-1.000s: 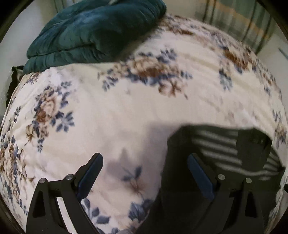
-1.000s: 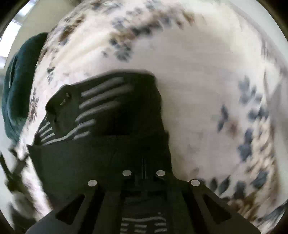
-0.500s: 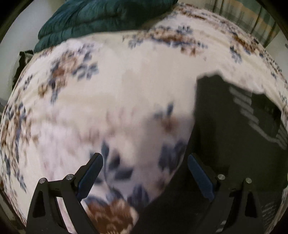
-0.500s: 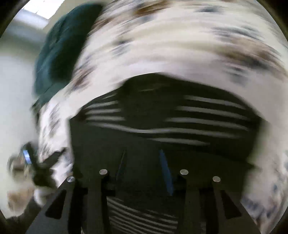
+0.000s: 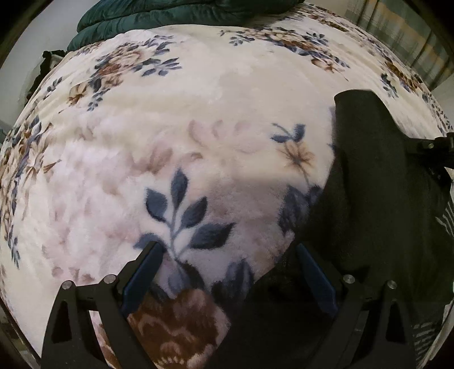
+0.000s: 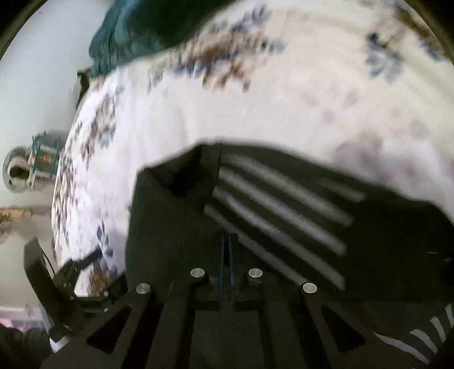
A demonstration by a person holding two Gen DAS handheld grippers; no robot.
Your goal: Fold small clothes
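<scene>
Garment: black top with white stripes [image 6: 283, 204], lying on the floral blanket [image 5: 198, 113] of a bed, at the right edge of the left wrist view and low centre of the right wrist view.
Left hand-held gripper [image 5: 229, 252]: jaws wide apart, nothing between the pads, over the blanket just beside the garment's edge.
Right hand-held gripper [image 6: 227, 244]: fingers pressed together on the black cloth.
Background: dark green quilt [image 5: 170, 14] at the upper left.

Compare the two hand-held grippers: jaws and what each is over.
The left hand-held gripper stands open over the floral blanket; the right hand-held gripper is shut over the black striped garment. Whether it pinches cloth is unclear. Both are black with blue pads.
</scene>
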